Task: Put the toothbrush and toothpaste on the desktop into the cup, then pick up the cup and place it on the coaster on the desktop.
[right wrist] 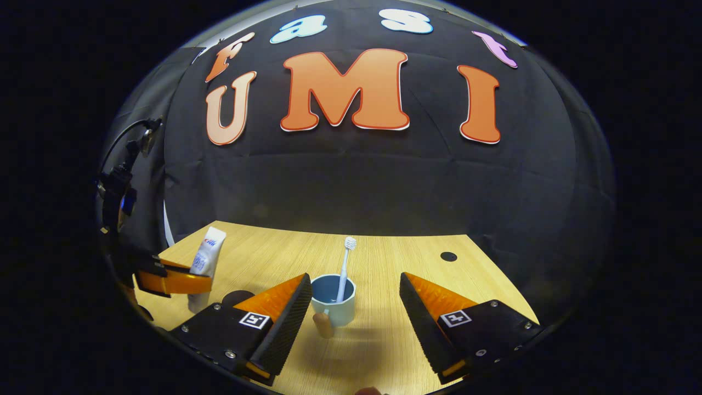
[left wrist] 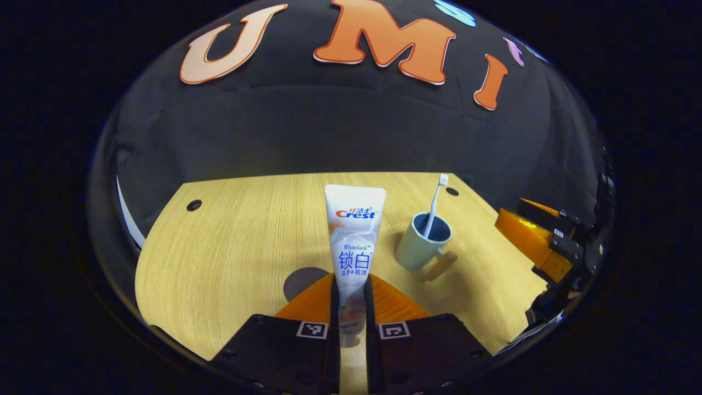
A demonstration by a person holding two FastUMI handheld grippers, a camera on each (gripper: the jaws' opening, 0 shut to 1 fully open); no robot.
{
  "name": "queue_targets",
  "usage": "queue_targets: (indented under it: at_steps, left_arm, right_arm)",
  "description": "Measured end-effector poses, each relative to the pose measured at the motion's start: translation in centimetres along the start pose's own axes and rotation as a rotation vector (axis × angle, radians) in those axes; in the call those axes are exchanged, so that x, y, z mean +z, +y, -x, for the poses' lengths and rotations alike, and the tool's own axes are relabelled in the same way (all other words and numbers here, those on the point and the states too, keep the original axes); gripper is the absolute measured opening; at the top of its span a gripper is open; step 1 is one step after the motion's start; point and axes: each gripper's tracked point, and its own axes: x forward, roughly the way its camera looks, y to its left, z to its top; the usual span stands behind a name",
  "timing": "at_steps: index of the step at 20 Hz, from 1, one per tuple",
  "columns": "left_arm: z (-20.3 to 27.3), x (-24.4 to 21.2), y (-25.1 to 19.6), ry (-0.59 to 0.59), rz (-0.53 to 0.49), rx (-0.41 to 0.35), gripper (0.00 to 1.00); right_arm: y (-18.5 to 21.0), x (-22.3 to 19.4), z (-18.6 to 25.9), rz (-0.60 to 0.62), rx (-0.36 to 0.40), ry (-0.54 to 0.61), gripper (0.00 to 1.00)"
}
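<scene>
At the bottom centre of the left gripper view, the left gripper [left wrist: 351, 299] clamps the upright toothpaste [left wrist: 354, 241], while the right gripper [right wrist: 351, 296] spreads wide before the cup [right wrist: 333, 307] holding the toothbrush [right wrist: 345, 269] on the desktop [right wrist: 384, 252].

The toothpaste tube [left wrist: 352, 247] is showing the brand "Crest" in red and blue, "Whitelock" in small script beneath, then large blue Chinese characters 锁白. Square black-and-white coded markers are sitting on the left tongs [left wrist: 351, 307].
</scene>
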Motion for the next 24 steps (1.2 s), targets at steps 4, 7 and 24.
queue_targets:
  at_steps: [4,7,24]
  left_arm:
    - [-1.8,2.8,-1.3,-0.124,0.018,-0.013,0.19]
    - [-3.1,5.6,-2.8,-0.22,-0.001,-0.032,0.19]
    - [-11.0,10.6,-11.8,-0.425,0.049,-0.201,0.19]
  right_arm:
    - [-1.0,-0.1,2.0,-0.027,0.006,-0.004,0.97]
    - [-2.3,-0.6,3.2,-0.024,-0.01,-0.001,0.97]
    - [-4.2,-0.5,4.7,-0.003,-0.066,-0.09,0.97]
